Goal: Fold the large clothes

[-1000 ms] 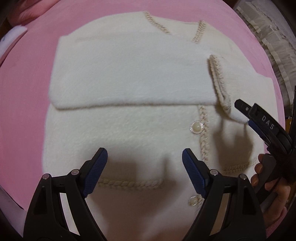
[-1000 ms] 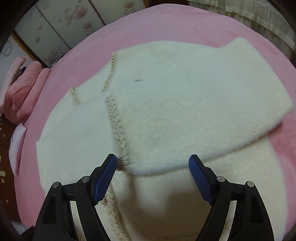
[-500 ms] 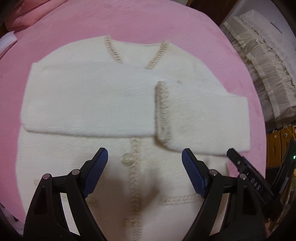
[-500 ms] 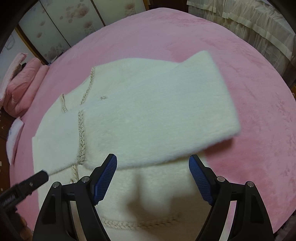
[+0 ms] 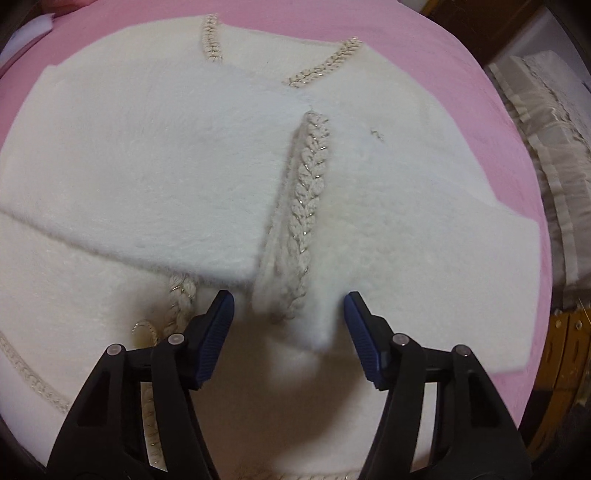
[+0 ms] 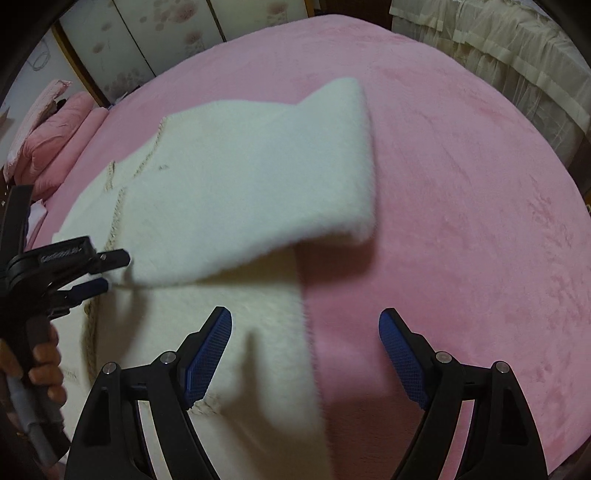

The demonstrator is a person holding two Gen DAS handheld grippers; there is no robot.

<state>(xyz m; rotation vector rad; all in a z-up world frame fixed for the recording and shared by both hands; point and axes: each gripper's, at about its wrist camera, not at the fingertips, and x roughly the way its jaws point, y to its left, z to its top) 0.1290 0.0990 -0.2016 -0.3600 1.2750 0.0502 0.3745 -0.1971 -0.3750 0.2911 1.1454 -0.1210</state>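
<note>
A cream fluffy cardigan (image 5: 147, 155) with braided trim lies flat on the pink bed, both sleeves folded across its chest. My left gripper (image 5: 288, 336) is open and low over it, its jaws on either side of the braided cuff (image 5: 306, 206) of the upper sleeve. In the right wrist view the cardigan (image 6: 240, 184) lies to the left. My right gripper (image 6: 304, 354) is open and empty above the cardigan's right side edge and the bedcover. The left gripper (image 6: 110, 271) shows there at the sleeve end.
The pink bedcover (image 6: 461, 184) spreads all round the cardigan. Pink pillows (image 6: 55, 133) lie at the far left. Cream ruffled fabric (image 6: 498, 55) hangs beyond the bed's right edge. Sliding doors (image 6: 166, 29) with a flower pattern stand behind.
My left gripper has dropped and moved in to the cuff of the upper sleeve. My right gripper has drawn back to the right, off the sleeve, and now hangs over the cardigan's edge.
</note>
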